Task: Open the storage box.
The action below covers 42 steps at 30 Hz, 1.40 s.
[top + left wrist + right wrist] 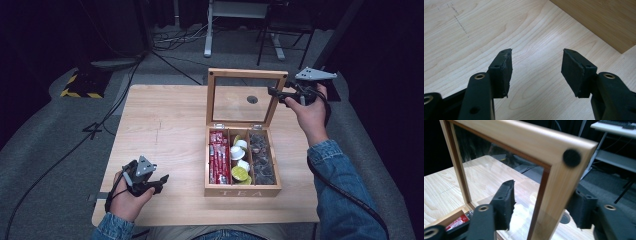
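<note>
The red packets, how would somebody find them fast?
Find the wooden tea box with its glass lid standing open on the pale wooden table. It has three compartments; the shiny red packets fill the left one. Their neighbours are round white and yellow-green pods and dark wrapped pieces.

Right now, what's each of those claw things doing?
Left gripper: open, holding nothing, over the table.
Right gripper: open, jaws either side of the box lid frame, not pressing it.
</note>
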Available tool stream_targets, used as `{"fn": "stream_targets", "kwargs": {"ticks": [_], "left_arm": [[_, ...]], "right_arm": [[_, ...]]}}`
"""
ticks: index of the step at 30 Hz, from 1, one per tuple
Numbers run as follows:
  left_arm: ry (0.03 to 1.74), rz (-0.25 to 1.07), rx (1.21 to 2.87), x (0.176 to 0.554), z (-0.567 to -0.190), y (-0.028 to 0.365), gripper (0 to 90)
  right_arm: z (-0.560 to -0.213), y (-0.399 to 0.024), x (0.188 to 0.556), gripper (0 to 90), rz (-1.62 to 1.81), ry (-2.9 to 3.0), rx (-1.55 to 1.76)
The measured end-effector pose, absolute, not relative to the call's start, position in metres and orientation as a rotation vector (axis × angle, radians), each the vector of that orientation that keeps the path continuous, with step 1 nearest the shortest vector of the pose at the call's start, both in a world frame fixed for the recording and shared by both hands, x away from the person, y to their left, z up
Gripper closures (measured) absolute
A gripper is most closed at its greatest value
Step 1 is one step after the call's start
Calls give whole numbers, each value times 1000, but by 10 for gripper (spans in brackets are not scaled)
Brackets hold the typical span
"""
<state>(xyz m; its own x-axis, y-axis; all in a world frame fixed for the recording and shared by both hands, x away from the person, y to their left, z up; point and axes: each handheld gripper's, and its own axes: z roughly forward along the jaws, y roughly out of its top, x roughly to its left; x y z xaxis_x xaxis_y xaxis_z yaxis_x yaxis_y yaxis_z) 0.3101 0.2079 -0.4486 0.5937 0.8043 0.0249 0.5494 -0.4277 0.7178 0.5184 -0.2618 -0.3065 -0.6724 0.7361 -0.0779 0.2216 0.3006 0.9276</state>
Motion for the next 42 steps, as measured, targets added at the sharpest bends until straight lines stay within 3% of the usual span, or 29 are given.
{"fn": "stream_targets", "kwargs": {"ticks": [10,29,42], "left_arm": [[1062,478,2146,312,-449,207,433],[1069,458,2145,319,-451,214,435],[1064,443,2155,324,-452,213,434]], "right_arm": [[-318,-258,531,420,1324,2072,886],[-353,-246,554,329,1262,2065,997],[-358,-245,556,291,1242,2120,1020]]}}
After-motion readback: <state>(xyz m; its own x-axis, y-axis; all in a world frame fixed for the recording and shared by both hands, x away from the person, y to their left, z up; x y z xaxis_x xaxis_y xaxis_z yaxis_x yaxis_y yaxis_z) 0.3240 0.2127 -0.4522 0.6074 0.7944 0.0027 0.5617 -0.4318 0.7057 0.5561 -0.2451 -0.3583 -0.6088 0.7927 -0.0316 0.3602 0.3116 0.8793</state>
